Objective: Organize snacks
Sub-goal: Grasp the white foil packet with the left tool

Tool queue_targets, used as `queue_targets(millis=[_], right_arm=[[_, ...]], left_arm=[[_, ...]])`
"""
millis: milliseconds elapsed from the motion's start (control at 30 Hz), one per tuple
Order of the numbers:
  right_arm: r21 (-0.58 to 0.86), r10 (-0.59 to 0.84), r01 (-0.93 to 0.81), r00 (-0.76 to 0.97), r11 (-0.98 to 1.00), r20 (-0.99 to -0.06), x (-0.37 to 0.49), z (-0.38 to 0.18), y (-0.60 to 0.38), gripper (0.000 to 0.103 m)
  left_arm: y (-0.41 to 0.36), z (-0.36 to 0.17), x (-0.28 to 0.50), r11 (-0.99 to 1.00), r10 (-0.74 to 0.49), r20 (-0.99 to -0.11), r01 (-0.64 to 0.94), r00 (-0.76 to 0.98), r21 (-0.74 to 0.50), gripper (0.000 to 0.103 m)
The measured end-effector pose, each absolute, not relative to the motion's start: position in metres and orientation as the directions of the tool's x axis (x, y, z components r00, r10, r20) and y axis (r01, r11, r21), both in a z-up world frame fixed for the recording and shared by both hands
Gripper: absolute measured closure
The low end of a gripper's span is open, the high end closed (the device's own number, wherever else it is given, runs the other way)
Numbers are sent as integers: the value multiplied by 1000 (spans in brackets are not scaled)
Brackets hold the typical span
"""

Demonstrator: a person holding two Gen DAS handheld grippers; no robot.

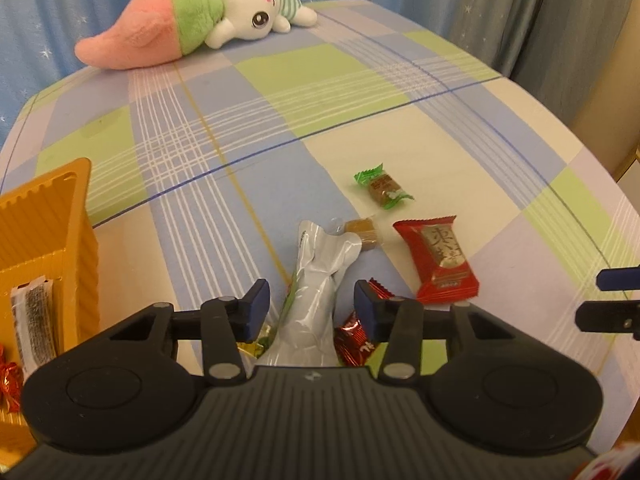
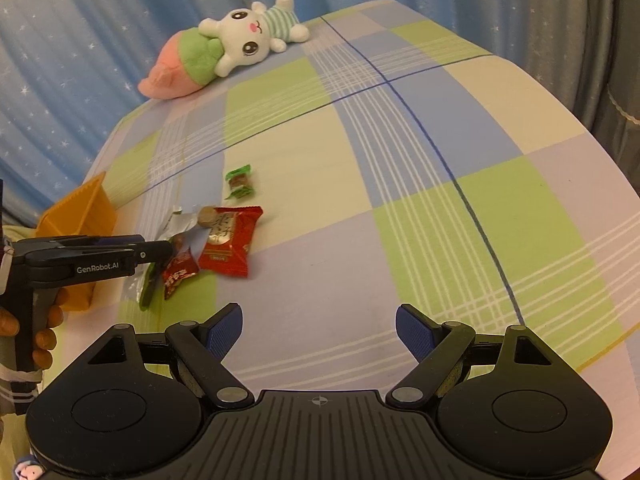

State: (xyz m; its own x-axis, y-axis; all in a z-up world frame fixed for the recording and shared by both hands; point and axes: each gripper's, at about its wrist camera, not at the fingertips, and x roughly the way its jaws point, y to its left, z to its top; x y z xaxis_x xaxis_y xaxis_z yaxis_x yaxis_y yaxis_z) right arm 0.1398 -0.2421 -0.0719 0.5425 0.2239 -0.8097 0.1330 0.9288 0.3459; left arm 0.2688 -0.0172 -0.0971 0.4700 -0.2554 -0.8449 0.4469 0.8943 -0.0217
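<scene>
home bedroom, plaid bedsheet (image 2: 400, 208), plush rabbit (image 2: 256, 36), curtains (image 2: 80, 40)

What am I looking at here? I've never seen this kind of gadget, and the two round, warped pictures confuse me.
A person holds a hand tool with two fingers in each hand; each tool carries a wide-angle camera looking along its fingers. The left gripper straddles a silver packet, pads not yet pressing it. The right gripper hangs open over bare checked cloth. On the cloth lie a big red packet, a green-wrapped candy, other small sweets and a plush rabbit. An orange tray at the left already holds some snacks.
</scene>
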Motion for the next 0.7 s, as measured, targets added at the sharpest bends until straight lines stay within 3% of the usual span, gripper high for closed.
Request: queue_targets(millis=[200, 700], right_arm=[[344, 221, 138, 538, 929, -814, 145, -74, -244, 19], [323, 229, 68, 570, 944, -789, 171, -69, -236, 19]], left_arm=[[-18, -104, 277, 885, -264, -856, 464, 445, -32, 72], [-11, -96, 278, 898, -270, -838, 437, 475, -41, 76]])
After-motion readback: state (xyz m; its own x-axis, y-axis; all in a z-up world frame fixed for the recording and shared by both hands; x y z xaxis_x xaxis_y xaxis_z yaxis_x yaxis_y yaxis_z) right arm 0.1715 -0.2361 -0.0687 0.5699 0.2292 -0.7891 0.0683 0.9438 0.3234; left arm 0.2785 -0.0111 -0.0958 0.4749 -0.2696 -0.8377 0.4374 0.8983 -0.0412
